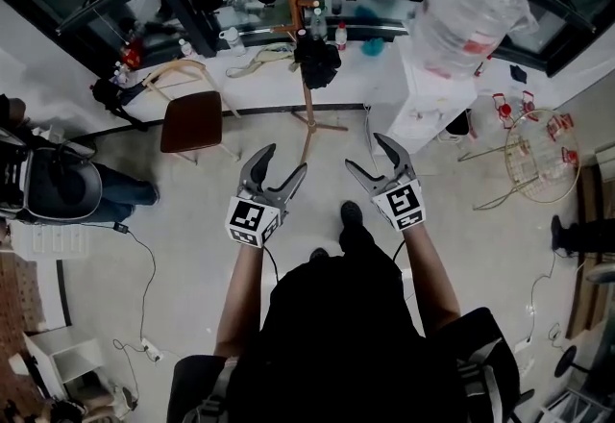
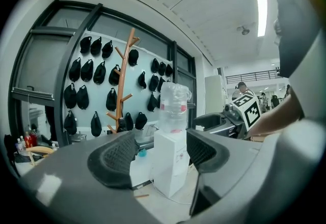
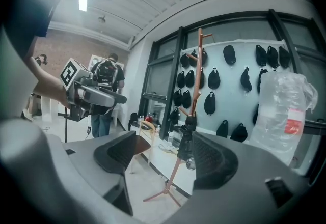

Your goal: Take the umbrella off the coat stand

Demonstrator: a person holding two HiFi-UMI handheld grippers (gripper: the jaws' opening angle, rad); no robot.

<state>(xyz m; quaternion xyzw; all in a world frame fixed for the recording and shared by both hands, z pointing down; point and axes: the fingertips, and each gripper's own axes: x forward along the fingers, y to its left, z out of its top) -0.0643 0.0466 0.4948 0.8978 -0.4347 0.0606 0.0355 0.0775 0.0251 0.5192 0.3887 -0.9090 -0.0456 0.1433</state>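
A tall wooden coat stand (image 1: 306,94) rises in front of a white counter, a short way ahead of me. On it hangs a black folded umbrella (image 1: 315,61). In the right gripper view the umbrella (image 3: 187,141) hangs on the stand (image 3: 197,73), seen between the jaws but far beyond them. My left gripper (image 1: 285,161) and right gripper (image 1: 367,152) are held side by side below the stand's base, both open with nothing in them. The left gripper view shows the stand (image 2: 122,85) at left and the right gripper (image 2: 224,122) at right.
A white water dispenser (image 1: 428,94) with a big clear bottle (image 1: 466,8) stands right of the stand. A brown chair (image 1: 190,121) is to its left. Black caps (image 2: 81,70) hang on the back wall. A wire rack (image 1: 538,157) lies at right. A person (image 3: 106,95) stands further off.
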